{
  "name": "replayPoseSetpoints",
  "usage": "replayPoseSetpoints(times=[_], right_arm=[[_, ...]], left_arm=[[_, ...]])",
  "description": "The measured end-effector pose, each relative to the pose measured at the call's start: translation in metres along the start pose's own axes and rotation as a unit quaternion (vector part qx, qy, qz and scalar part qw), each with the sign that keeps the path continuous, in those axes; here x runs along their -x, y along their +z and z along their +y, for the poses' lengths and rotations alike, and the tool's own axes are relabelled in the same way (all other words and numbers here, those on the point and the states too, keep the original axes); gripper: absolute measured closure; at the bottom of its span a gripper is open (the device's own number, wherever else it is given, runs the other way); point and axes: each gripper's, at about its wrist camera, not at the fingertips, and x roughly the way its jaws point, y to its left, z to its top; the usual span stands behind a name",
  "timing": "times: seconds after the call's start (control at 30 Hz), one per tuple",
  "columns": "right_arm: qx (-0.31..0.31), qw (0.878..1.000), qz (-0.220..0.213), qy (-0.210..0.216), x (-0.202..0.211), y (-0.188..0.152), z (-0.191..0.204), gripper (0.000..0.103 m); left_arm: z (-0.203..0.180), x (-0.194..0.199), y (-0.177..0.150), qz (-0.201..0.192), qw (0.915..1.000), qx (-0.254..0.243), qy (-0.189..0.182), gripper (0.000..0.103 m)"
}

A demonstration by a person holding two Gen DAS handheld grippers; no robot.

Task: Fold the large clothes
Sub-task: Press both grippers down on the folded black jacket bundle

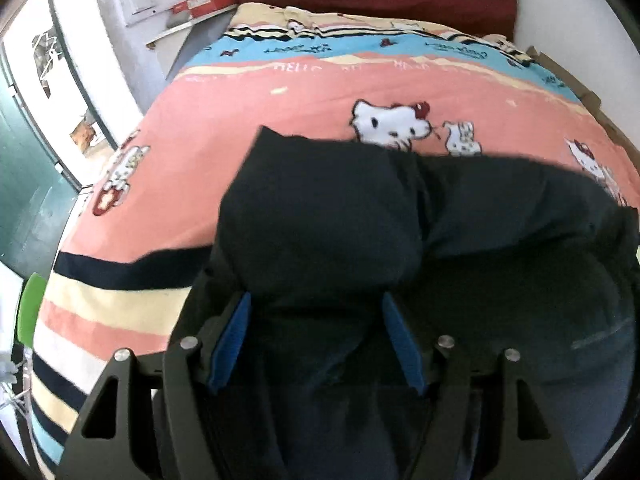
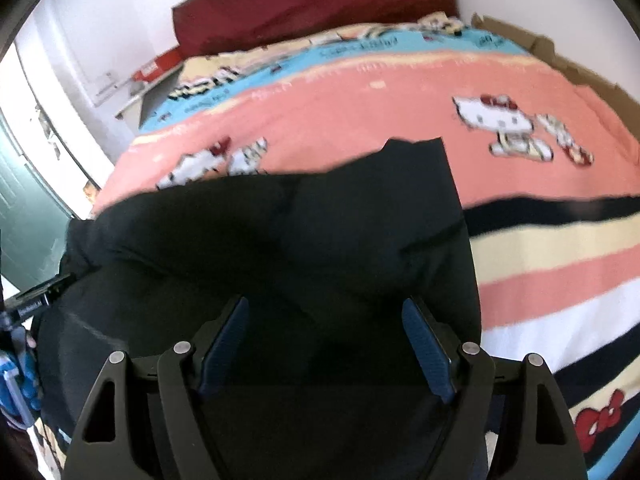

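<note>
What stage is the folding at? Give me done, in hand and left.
Done: the black garment lies on the pink cartoon bedspread with a fold already doubled over its near part.
In hand: both claws sit over it with jaws apart, the left claw and the right claw, dark cloth between the blue pads; no firm pinch shows.
Left: it still looks bulky and uneven, so further folds and smoothing probably remain.

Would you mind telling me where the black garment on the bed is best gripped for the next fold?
I would take the black garment by its far corners, one per hand: the raised corner with the left gripper, the other with the right gripper. Come in low from the near side; both corners stick out over the bedspread, and the jaws stand open.
</note>
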Motion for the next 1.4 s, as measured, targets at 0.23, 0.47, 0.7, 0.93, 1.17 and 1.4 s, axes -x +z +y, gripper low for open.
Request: replayPoseSetpoints(times=[0.23, 0.47, 0.7, 0.93, 1.17, 1.4], right_arm=[[-0.015, 0.999, 0.028, 0.022, -0.032, -0.013, -0.021, 0.024], [-0.035, 0.997, 0.033, 0.059, -0.047, -0.02, -0.031, 0.023], [-0.04, 0.997, 0.023, 0.065, -0.052, -0.023, -0.03, 0.023], [-0.023, 0.999, -0.006, 0.034, -0.018, -0.026, -0.019, 0.023], [-0.001, 0.998, -0.055, 0.044, 0.038, -0.049, -0.011, 0.023], [0.006, 0.997, -0.055, 0.045, 0.03, -0.068, -0.014, 0.023]], left_arm=[[0.011, -0.02, -0.012, -0.002, 0.9982, 0.029, -0.052, 0.03], [0.013, -0.025, -0.024, -0.028, 0.9957, 0.047, -0.074, 0.028], [0.011, -0.023, -0.027, -0.038, 0.9959, 0.048, -0.067, 0.028], [-0.006, 0.029, -0.037, -0.09, 0.9959, 0.011, -0.007, 0.029], [-0.01, 0.063, -0.068, -0.127, 0.9919, 0.008, -0.011, 0.029], [-0.015, 0.057, -0.082, -0.144, 0.9896, 0.001, -0.005, 0.028]])
